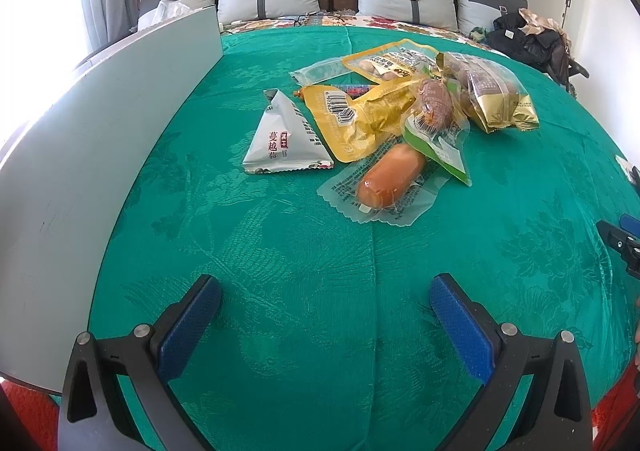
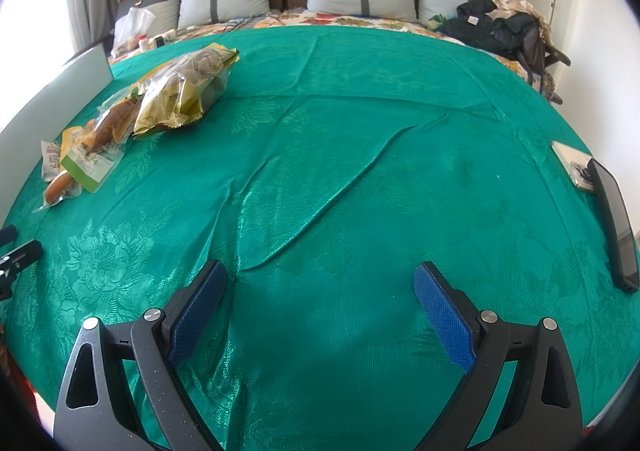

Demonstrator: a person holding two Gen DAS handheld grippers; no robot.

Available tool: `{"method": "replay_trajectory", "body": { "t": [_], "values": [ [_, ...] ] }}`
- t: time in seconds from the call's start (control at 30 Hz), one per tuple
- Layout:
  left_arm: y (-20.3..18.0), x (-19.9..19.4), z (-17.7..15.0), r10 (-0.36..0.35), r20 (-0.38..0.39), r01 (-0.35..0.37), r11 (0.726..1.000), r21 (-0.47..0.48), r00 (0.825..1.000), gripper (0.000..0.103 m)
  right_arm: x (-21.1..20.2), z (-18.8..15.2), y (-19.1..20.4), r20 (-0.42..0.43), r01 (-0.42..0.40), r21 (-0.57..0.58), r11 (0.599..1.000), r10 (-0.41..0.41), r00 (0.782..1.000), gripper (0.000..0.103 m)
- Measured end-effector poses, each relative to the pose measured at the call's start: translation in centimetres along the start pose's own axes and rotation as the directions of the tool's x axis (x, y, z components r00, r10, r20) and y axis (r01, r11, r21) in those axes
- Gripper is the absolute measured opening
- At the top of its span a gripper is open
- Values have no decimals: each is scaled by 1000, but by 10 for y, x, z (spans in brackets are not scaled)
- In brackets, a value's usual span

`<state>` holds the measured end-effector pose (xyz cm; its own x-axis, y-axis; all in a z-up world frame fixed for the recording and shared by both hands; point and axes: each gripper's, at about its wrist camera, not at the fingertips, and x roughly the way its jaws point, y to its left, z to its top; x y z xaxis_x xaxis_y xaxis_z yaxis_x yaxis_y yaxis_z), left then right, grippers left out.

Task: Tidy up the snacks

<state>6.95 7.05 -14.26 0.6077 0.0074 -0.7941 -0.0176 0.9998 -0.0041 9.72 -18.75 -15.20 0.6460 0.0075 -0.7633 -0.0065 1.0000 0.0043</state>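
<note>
Green damask cloth (image 1: 280, 291), snacks heaped at its far side — nothing sorted yet. The left gripper (image 1: 324, 315) and right gripper (image 2: 320, 307) both hover wide and empty. Nearest the left is the clear-wrapped orange sausage (image 1: 390, 177) — likely first pick: reach forward, then close.

the thin red stick snack (image 1: 354, 88) lies mostly hidden under the yellow packet (image 1: 360, 119); print on the gold-wrapped cakes (image 1: 494, 91) is too small to read.
</note>
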Motion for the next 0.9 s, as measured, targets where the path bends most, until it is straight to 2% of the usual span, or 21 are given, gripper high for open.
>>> {"method": "replay_trajectory", "body": {
  "t": [0.9],
  "values": [
    [0,3,3,-3,-13,3,1000,2,1000,103,1,1,0,0,0,0,1000,0,1000,97]
  ]
}}
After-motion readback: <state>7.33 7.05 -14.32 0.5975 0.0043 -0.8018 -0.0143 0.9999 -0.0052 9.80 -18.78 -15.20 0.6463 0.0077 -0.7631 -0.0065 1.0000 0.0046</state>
